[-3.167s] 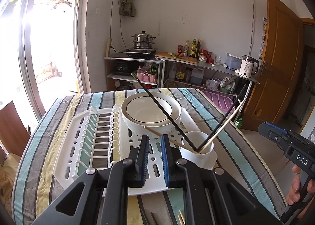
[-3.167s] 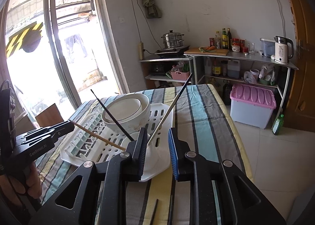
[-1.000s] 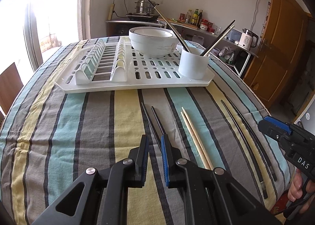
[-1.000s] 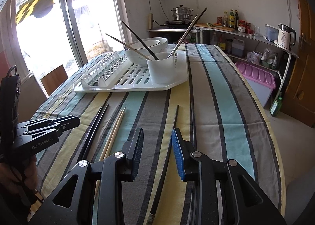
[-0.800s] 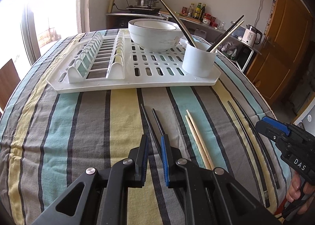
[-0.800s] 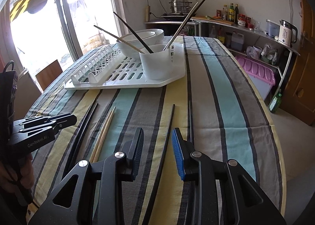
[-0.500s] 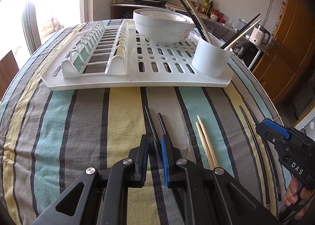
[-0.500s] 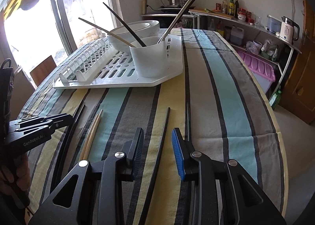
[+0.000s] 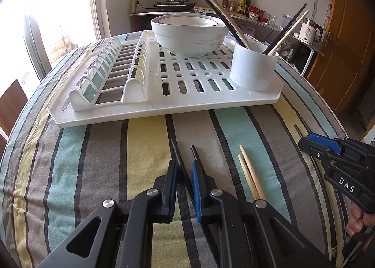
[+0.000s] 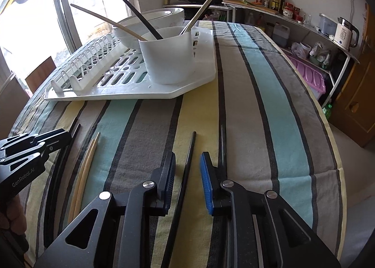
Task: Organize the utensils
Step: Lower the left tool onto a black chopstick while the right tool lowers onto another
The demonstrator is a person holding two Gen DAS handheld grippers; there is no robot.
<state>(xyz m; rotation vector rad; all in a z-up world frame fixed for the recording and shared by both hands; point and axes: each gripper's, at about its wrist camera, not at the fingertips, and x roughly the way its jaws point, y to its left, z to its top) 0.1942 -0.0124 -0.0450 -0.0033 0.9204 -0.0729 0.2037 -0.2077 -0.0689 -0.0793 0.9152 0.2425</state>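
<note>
At the lower centre of the left wrist view, the left gripper (image 9: pixel 184 170) is held low over the striped tablecloth (image 9: pixel 145 141) with its jaws spread; a black chopstick (image 9: pixel 179 161) lies in the gap, not yet pinched. A wooden pair (image 9: pixel 249 174) lies just to its right. In the right wrist view, the right gripper (image 10: pixel 187 174) is likewise parted around another black chopstick (image 10: pixel 188 153). The white cup (image 10: pixel 168 55), holding several chopsticks, stands on the drying rack (image 10: pixel 187 85) in the upper half of the frame.
</note>
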